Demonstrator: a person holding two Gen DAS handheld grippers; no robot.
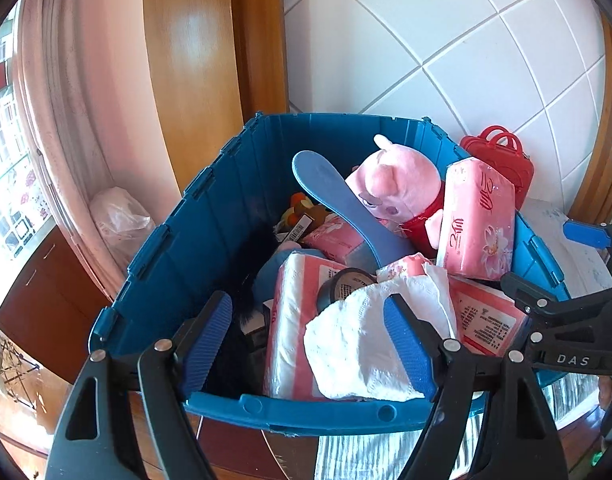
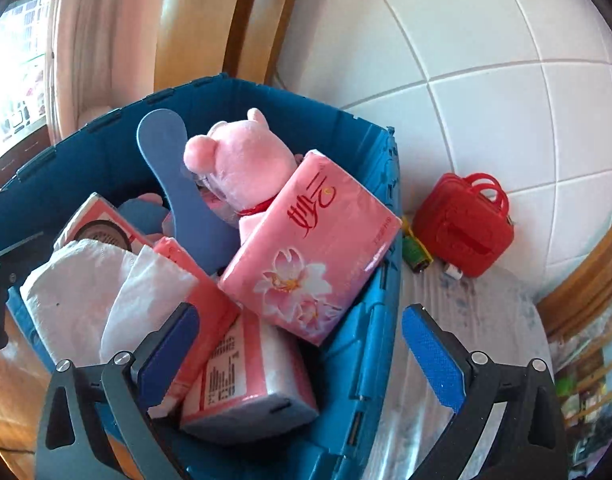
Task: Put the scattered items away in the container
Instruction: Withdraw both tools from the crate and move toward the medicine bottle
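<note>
Two open grippers hover at a blue bin [image 1: 210, 216] that is already heaped with things. Inside it lie a pink plush pig [image 1: 394, 188], a blue paddle-shaped piece [image 1: 338, 204] propped on the heap, several pink tissue packs, one pack [image 2: 310, 248] leaning up against the bin's right wall, a small dark round tin [image 1: 344, 284], and loose white tissue [image 1: 366, 340] on top near the front.

Left gripper [image 1: 310, 344] has its jaws spread wide over the bin's near edge, holding nothing; the white tissue lies between and behind its blue pads, seemingly just set down. Right gripper [image 2: 300, 344] is also wide open and empty, one finger over the bin and the other outside its right wall.

Outside the bin, on the pale surface by the tiled wall, a red toy bag [image 2: 464, 226] and a small green and yellow item [image 2: 416, 252] beside it remain. Judging by this, tidying is nearly done, and the right gripper is best placed to fetch them.
</note>
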